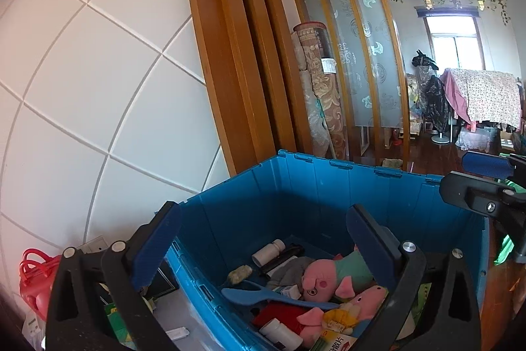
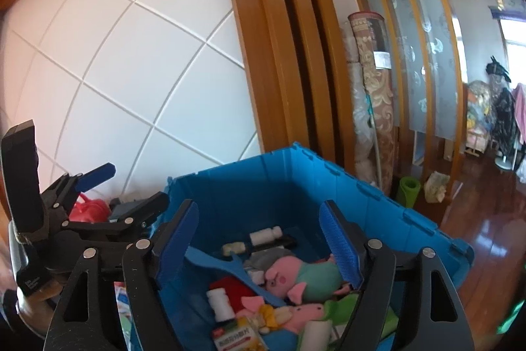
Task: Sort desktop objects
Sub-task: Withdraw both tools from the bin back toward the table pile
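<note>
**Mostly soft, light clutter in one blue crate**

Both grippers hang spread and empty over the crate (image 1: 328,186): the left gripper (image 1: 259,244) above its near-left corner, the right gripper (image 2: 259,236) above the middle of the heap.

All of the visible clutter lies inside the crate. Two pink pig toys show: the bigger pig (image 2: 302,278) in a green top, and a smaller pig (image 2: 296,314) just in front, touching it. Both look plush and light; I'd pinch the bigger one across its belly, where the fabric should compress and hold.

One blue spoon (image 1: 263,295) lies across the pile, stiff and probably slick; its handle seems the best hold.

Three white bottles can be counted: a far bottle (image 2: 264,235) lying at the back, another bottle (image 2: 222,303) near the front, and a third (image 2: 317,333) at the bottom edge. They look hard, round and likely to roll, so grip across the body.

One yellow box (image 2: 238,336) leans at the front, light card that may crush.
</note>
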A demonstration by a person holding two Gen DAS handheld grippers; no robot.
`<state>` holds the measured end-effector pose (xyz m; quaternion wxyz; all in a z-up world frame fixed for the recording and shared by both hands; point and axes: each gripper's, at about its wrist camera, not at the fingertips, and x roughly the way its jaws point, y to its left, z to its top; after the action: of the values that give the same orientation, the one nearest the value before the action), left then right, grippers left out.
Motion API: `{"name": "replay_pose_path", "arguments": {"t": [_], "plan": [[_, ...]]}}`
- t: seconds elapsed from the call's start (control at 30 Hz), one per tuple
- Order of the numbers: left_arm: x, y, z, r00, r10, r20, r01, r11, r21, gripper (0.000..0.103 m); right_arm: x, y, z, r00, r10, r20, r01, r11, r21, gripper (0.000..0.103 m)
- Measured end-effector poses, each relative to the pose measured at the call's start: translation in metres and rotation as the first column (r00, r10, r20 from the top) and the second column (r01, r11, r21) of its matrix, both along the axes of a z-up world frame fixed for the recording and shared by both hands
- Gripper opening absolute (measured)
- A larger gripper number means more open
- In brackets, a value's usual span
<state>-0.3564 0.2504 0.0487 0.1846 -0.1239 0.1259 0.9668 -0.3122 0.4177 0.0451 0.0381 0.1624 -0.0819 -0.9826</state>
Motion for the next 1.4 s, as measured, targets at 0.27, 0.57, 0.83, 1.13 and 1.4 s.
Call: {"name": "replay_pose_path", "arguments": {"t": [0.27,0.57,0.83,1.13,1.4], "plan": [[0.026,-0.032,-0.019,0.997,0.078,0.009,-0.078,0.997,0.023,0.102,0.018,-0.020,-0.013,1.000,0.015,-0.003,-0.015,1.000,0.019,0.096],[0.052,-0.090,-0.044,0.976,0.213,0.051,-0.216,0.975,0.054,0.102,0.022,-0.054,-0.024,0.991,0.134,0.013,-0.134,0.991,0.004,0.100],[0.074,-0.161,-0.066,0.937,0.337,0.098,-0.343,0.938,0.056,0.102,0.032,-0.113,-0.021,0.964,0.265,-0.007,-0.264,0.964,0.015,0.102],[0.116,-0.270,-0.102,0.856,0.493,0.154,-0.504,0.863,0.040,0.102,0.044,-0.199,-0.038,0.923,0.383,0.042,-0.384,0.923,0.017,0.102],[0.166,-0.392,-0.158,0.726,0.628,0.279,-0.657,0.754,0.011,0.102,0.047,-0.300,-0.092,0.861,0.481,0.165,-0.489,0.872,0.006,0.102]]}}
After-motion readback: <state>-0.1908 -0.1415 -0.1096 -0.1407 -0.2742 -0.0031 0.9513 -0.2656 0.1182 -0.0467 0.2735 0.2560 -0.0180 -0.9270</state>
